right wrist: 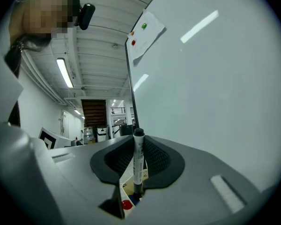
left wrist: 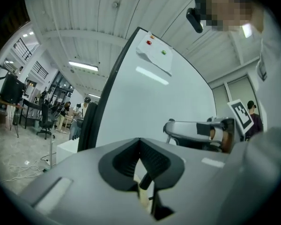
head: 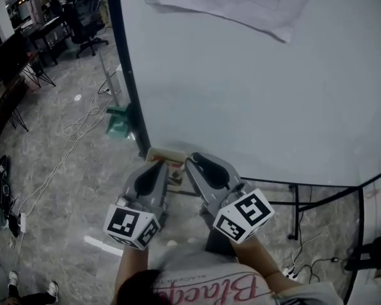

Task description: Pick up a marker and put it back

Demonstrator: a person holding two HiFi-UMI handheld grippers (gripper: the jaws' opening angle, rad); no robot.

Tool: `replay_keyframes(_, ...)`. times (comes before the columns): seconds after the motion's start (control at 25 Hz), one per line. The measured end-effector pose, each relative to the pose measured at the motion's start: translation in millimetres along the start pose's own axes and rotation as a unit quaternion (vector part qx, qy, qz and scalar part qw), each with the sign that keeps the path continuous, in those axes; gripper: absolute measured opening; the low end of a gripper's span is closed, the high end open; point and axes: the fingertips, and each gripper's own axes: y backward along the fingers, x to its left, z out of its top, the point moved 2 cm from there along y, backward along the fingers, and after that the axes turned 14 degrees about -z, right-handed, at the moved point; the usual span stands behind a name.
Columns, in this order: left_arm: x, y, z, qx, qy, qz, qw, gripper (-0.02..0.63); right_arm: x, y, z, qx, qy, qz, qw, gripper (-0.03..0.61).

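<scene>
A white marker [right wrist: 138,163] with a black cap stands upright between the pads of my right gripper [right wrist: 136,142], which is shut on it. Its lower end reaches into a cream marker holder [right wrist: 125,191] that also holds a red and a blue cap. In the head view both grippers point at this holder [head: 167,155] at the whiteboard's lower left corner: right gripper [head: 193,161], left gripper [head: 157,165]. The left gripper [left wrist: 140,146] has its pads together at the tips and holds nothing I can make out. The marker is hidden in the head view.
The whiteboard [head: 254,94] fills the right, with paper sheets [head: 241,2] pinned at its top. Its black frame edge [head: 130,88] runs down to the holder. Cables [head: 76,126] lie on the floor at left, a stand leg [head: 296,208] at right.
</scene>
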Motion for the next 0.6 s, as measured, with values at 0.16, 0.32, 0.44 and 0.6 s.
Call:
replay_keyframes(0.16,-5,-2,6,-0.018,-0.004,-0.015,0.9997,0.0,1,3,-2,0.002,0.008,0.0,1.0,0.064)
replay_keyframes(0.32,-5,-2,4,-0.017,-0.004,-0.011,0.9998,0.0,-2,0,-8,0.011,0.009,0.0,1.0,0.064)
replay_keyframes(0.44,1,2,3,-0.015,-0.002,-0.002,0.9999,0.0,-7,-11,-25,0.038,0.004,-0.005,0.999,0.064)
replay_keyframes(0.6,10,9,0,-0.011,0.0,0.008,0.9999,0.0,-11,-29,-56,0.087,0.003,-0.022,0.996,0.066)
